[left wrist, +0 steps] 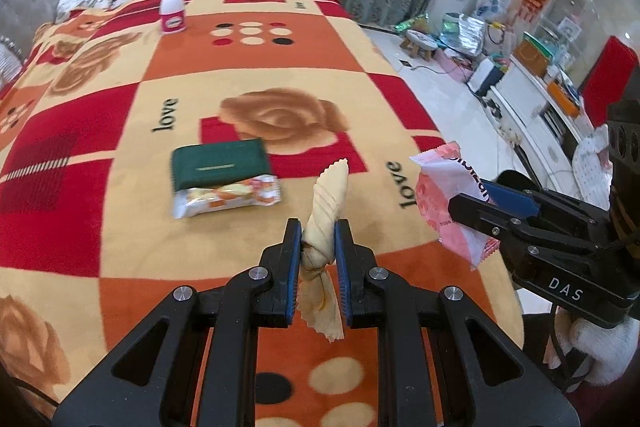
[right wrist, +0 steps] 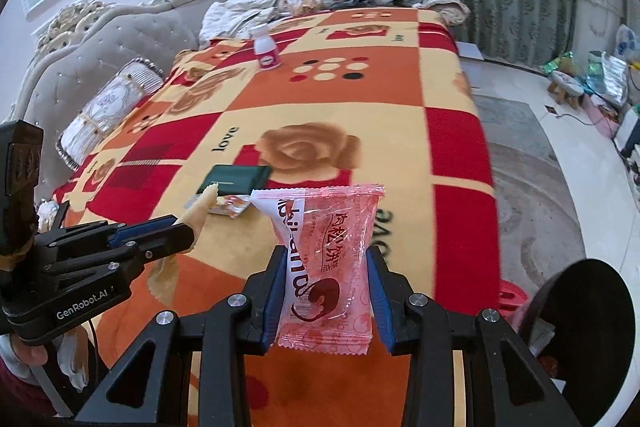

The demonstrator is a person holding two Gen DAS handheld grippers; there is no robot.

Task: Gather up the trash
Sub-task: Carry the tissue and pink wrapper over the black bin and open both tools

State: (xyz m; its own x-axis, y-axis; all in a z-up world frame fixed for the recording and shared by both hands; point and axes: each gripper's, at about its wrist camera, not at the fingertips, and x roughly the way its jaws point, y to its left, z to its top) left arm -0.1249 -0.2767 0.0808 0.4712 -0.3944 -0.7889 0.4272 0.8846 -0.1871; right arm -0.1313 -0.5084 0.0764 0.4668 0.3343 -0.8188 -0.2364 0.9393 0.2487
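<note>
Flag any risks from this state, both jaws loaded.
1. The left gripper pinches the twisted yellow wrapper only at its knotted middle; the thin film could slip out.
2. The right gripper holds the pink wrapper by its edges, bowed between the jaws; it may pop free.
3. Both are full, while the orange snack packet and white bottle remain on the blanket.

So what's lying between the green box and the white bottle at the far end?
Only bare blanket between the green box and white bottle, per the left wrist view.
</note>
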